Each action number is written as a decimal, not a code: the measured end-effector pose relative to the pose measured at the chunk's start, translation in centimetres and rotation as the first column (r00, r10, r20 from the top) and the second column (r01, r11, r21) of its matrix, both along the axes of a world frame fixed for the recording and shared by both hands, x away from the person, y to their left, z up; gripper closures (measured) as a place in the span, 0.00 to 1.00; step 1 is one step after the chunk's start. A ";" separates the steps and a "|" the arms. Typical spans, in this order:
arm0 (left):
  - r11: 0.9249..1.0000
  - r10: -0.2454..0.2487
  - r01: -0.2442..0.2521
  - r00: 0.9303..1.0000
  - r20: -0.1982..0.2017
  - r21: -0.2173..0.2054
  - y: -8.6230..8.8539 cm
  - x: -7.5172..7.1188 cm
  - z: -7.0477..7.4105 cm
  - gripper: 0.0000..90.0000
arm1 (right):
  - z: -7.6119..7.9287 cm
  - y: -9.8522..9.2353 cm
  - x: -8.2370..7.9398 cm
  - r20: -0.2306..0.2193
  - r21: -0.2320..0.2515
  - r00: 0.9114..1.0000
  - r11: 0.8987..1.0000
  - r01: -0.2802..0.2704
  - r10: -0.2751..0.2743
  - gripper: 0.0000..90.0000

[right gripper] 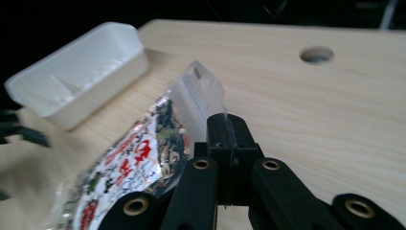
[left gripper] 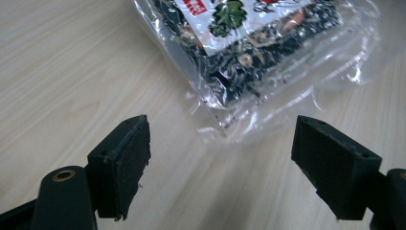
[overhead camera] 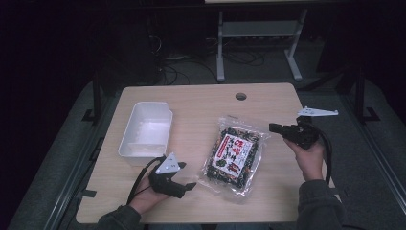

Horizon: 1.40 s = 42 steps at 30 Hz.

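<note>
Bag: clear glossy film; contents dark, near black, flecked tan, green and orange; white label with red edge, red and black characters, a green leaf figure.
Tray: plain white, inside and out.
Table: pale wood, fine straight grain; one round dark hole.
Left gripper: matt black, brass-coloured rivets; light grey plate on top.
Right gripper: black, brass rivets; grey plate.
Sleeves: dark grey.
Floor: grey.

Open left claw low over the wooden table, clear snack bag just beyond its 2 black jaws
</note>
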<state>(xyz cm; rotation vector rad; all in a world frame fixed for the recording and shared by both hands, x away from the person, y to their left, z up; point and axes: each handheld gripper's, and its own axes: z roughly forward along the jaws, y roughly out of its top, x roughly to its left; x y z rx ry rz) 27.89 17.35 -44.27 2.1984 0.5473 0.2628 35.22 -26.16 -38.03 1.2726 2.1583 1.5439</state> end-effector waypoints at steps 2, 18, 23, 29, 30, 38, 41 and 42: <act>1.000 0.004 -0.004 1.000 0.000 -0.009 -0.2 0.3 0.1 0.23 | 0.9 0.2 -1.1 0.035 0.012 0.999 1.000 -0.020 0.020 1.00; 0.989 -0.018 -0.005 0.989 -0.149 -0.150 -2.5 3.5 -0.6 0.25 | 6.7 3.9 -5.6 0.210 0.032 0.955 0.975 -0.218 0.207 1.00; 0.986 -0.057 0.023 0.978 -0.199 -0.167 -2.7 4.0 -1.0 0.30 | 6.9 4.7 -6.1 0.218 0.038 0.943 0.963 -0.266 0.251 1.00; 0.980 -0.084 0.041 0.972 -0.221 -0.195 -2.2 3.9 -0.7 0.44 | 6.4 4.8 -6.0 0.214 0.070 0.945 0.961 -0.266 0.246 1.00; 0.979 -0.086 0.042 0.971 -0.221 -0.200 -2.2 3.9 -0.7 0.47 | 6.3 4.8 -6.0 0.214 0.075 0.946 0.961 -0.266 0.245 1.00; 0.982 -0.086 0.052 0.979 -0.187 -0.180 -1.5 3.4 -0.2 0.71 | 5.7 4.5 -5.8 0.208 0.085 0.954 0.968 -0.236 0.215 1.00; 0.985 -0.088 0.061 0.982 -0.166 -0.160 -1.6 3.0 0.0 0.75 | 5.5 4.5 -5.8 0.206 0.070 0.957 0.973 -0.222 0.204 1.00; 0.986 -0.091 0.066 0.983 -0.159 -0.156 -1.6 2.9 0.1 0.76 | 5.5 4.4 -5.8 0.204 0.066 0.958 0.974 -0.218 0.201 1.00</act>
